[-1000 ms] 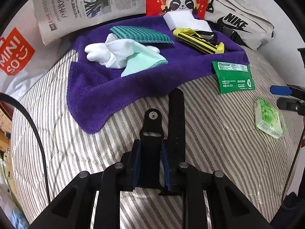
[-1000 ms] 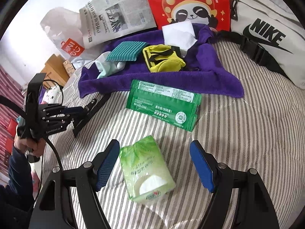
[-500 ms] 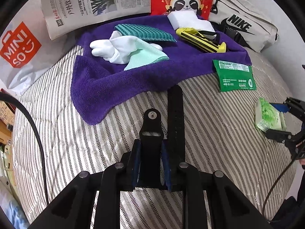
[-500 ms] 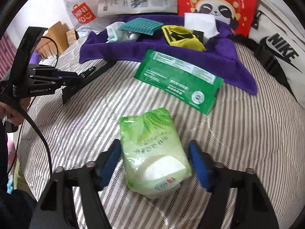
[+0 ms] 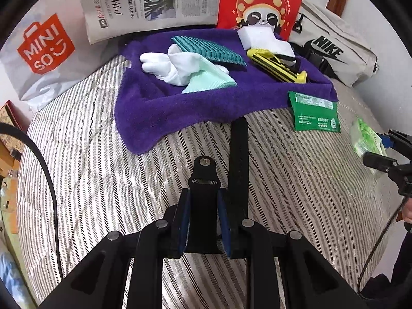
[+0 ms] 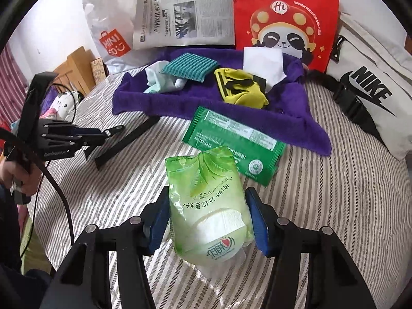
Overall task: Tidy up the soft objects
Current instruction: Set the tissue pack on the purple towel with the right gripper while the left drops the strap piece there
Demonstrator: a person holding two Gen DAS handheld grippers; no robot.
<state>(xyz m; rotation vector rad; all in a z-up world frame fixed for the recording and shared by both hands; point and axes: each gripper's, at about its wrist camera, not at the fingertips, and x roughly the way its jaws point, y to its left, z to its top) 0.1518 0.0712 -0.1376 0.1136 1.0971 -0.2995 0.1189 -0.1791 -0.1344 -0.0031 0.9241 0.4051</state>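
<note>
I see the striped bed with the purple towel at its far side. My right gripper is clamped on the light green tissue pack, both pads pressing its sides, pack just in front of the green wipes packet. My left gripper is pinched on the black strap, which trails toward the towel edge.

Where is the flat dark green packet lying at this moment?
The dark green packet lies flat on the striped bed cover, mid-frame in the right wrist view, one end on the purple towel and the other just beyond the light green tissue pack.
</note>
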